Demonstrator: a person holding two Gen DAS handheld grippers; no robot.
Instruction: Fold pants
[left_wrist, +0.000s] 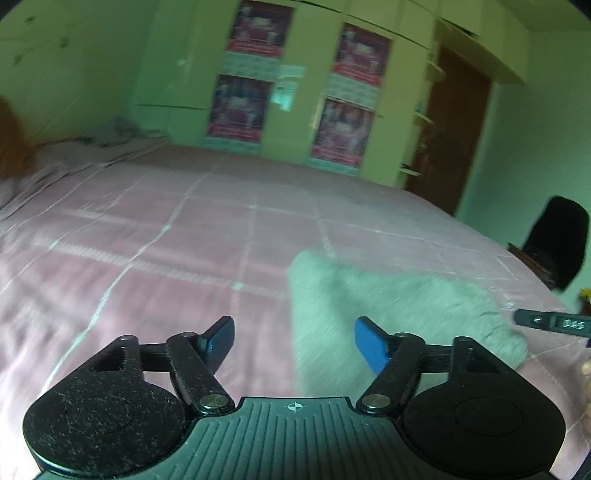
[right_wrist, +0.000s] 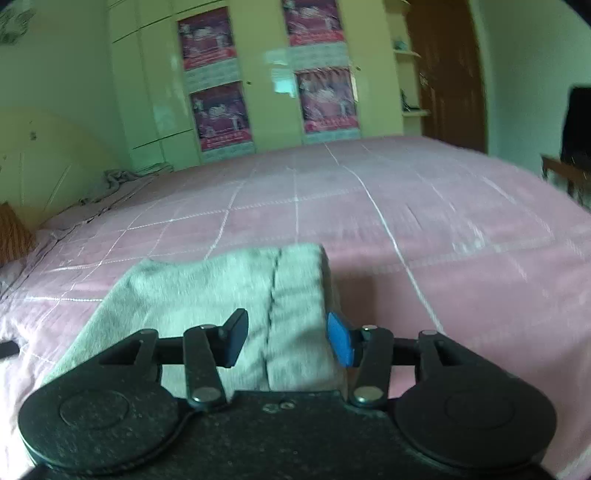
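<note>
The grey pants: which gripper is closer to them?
Right. The right gripper has its open jaws either side of the pants; the left gripper hangs open above their left edge, mostly over the pink bedspread.

Both grippers (left_wrist: 294, 341) (right_wrist: 287, 338) agape, angled downward

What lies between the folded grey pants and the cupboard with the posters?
Only bare pink bedspread separates the pants from the cupboard, shown in the right wrist view.
</note>
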